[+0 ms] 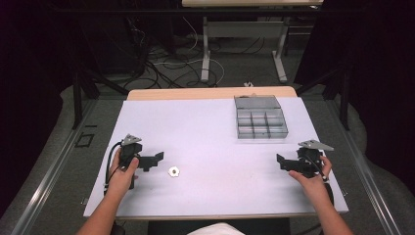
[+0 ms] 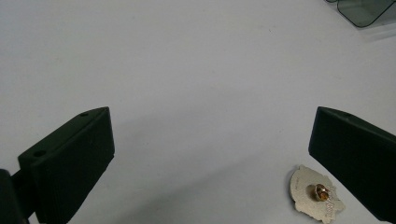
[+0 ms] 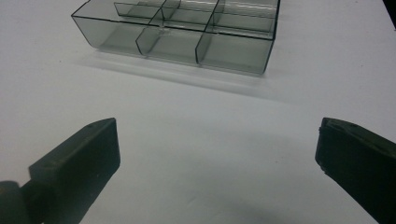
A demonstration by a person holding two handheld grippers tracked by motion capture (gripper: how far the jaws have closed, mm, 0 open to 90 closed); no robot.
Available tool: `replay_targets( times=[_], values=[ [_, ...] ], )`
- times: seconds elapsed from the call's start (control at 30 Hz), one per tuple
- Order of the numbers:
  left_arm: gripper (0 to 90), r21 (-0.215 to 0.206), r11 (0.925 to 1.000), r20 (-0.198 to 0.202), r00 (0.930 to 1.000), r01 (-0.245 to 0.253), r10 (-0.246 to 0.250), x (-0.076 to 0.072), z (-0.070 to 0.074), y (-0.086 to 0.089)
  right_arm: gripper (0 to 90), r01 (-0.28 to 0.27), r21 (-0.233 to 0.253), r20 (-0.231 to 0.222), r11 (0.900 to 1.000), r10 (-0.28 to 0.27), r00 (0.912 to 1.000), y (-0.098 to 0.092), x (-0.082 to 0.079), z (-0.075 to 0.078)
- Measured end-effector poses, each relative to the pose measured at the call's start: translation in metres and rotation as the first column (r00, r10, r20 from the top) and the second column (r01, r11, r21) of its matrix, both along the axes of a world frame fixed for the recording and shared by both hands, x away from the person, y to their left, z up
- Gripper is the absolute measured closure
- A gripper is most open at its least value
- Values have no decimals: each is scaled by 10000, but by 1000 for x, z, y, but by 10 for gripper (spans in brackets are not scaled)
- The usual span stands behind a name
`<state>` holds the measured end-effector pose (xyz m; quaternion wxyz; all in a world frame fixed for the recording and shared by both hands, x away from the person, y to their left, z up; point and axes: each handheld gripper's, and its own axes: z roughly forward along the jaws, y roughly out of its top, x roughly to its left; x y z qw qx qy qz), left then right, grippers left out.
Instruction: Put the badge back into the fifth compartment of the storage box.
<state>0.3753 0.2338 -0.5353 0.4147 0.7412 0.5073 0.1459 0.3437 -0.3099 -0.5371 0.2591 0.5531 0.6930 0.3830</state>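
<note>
The left gripper [image 1: 155, 159] rested low on the white table [image 1: 205, 132] with its jaws spread wide and nothing between them. In the left gripper view, a small silver enamel pin [image 2: 316, 193] lay back-side up on the table, its brass-coloured clasp showing, just beside the inner face of the right-hand finger [image 2: 355, 158] and well apart from the left-hand finger [image 2: 70, 163]. From the high view the pin [image 1: 174, 171] sat just ahead of the jaw tips. The right gripper [image 1: 280, 160] was also wide open and held nothing. Beyond its fingers [image 3: 79, 163] stood a clear grey compartment box [image 3: 187, 32], well apart from both tips.
</note>
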Motion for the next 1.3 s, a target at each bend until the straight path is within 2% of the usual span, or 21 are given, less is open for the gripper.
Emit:
replay_targets(
  times=[0.23, 0.33, 0.37, 0.4, 0.5, 0.6, 0.63, 0.7, 1.3],
  values=[
    [7, 180, 9998, -91, 9999, 103, -102, -1, 3, 2, 0, -281, -101, -39, 9996, 281, 9996, 11, -1, 3],
    [7, 115, 9999, -15, 10000, 64, -64, -2, 3, 1, 0, -467, -224, 24, 9987, 468, 9989, 16, -2, 4],
    [7, 221, 9996, 2, 9999, 152, -152, -3, 4, 2, 0, -467, -224, 24, 9987, 468, 9989, 16, -2, 4],
    [8, 200, 9997, 13, 9999, 149, -149, -3, 6, 2, 0, -550, -415, 83, 9976, 554, 9984, 19, -2, 5],
    [8, 69, 9999, 159, 9998, 74, -75, -4, 7, 1, 0, -664, -316, 67, 9973, 667, 9978, 23, -2, 8],
    [8, 178, 9997, 164, 9997, 156, -158, -5, 8, 1, 0, -755, -532, 165, 9957, 765, 9969, 28, -1, 11],
    [8, 260, 9995, 119, 9997, 206, -209, -5, 8, 2, 0, -726, -409, 141, 9965, 732, 9972, 31, -1, 11],
    [8, 242, 9995, 109, 9997, 206, -209, -5, 8, 2, 0, -777, -461, 166, 9959, 785, 9968, 33, 0, 12],
    [9, 255, 9994, 93, 9997, 227, -230, -5, 7, 1, 0, -1966, -318, 64, 9800, 1969, 9804, 92, 5, 18]
  ],
)
